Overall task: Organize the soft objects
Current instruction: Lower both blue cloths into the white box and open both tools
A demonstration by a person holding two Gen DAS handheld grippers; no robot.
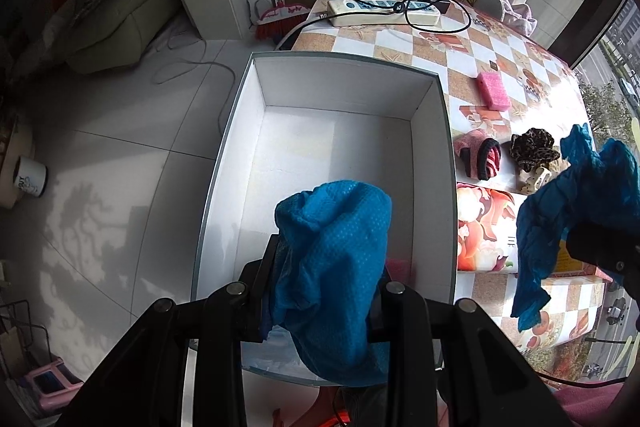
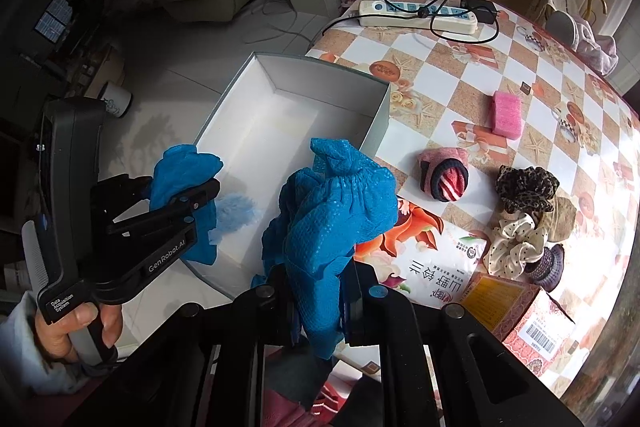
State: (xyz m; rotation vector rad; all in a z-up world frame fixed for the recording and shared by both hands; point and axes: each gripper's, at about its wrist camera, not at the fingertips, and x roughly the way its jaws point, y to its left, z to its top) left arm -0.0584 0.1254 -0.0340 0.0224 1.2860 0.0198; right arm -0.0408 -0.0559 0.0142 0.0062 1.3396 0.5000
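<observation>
The left gripper (image 1: 320,291) is clamped on a bunched blue cloth (image 1: 332,267) and hangs over the near end of the open white box (image 1: 448,147), while the right gripper (image 2: 320,291) pinches a second blue cloth (image 2: 336,223) just beside the box's rim. This looks like the drop-in step: the left jaws need only part. A pink sponge (image 2: 507,113), rolled sock (image 2: 444,177) and scrunchies (image 2: 526,187) wait on the table (image 2: 440,67).

Home living rm: sofa (image 1: 120,23), broom (image 1: 276,15), tiled floor (image 1: 120,187), checkered tablecloth (image 1: 500,67) w/ power strip (image 1: 384,13).
</observation>
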